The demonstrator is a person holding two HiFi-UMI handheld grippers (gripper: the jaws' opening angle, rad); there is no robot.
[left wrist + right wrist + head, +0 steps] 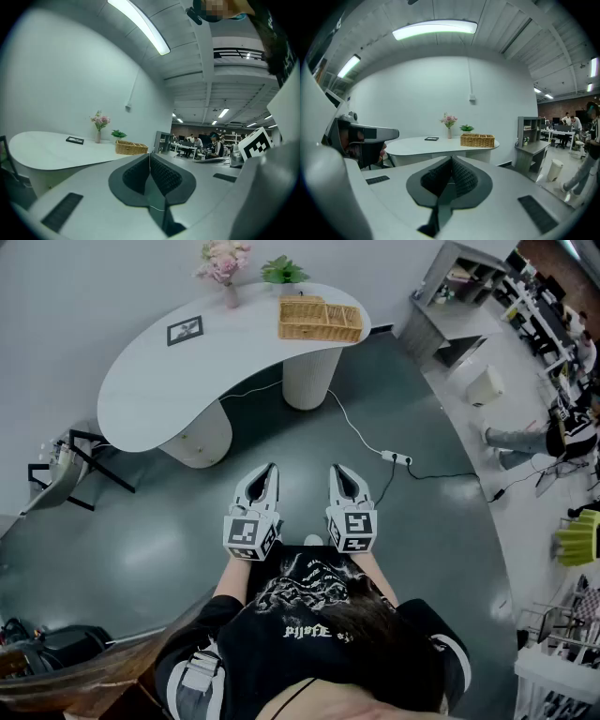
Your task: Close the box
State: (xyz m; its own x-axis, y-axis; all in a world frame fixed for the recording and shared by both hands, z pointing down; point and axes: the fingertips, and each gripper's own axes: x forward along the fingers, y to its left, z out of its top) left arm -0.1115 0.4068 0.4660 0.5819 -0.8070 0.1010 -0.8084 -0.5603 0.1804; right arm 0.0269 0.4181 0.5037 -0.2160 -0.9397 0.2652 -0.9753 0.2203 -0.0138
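One wicker box (pixel 320 319) sits at the right end of the white curved table (pixel 159 390), near a potted plant (pixel 284 271) and a flower vase (pixel 225 263). The left gripper (pixel 271 471) and right gripper (pixel 336 471) are well apart from it, over the grey floor (pixel 422 549), side by side. Both have jaws pressed together, with nothing between them.

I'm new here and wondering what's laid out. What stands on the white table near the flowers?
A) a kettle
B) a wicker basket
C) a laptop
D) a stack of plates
B: a wicker basket stands on the white table, close to the flowers.
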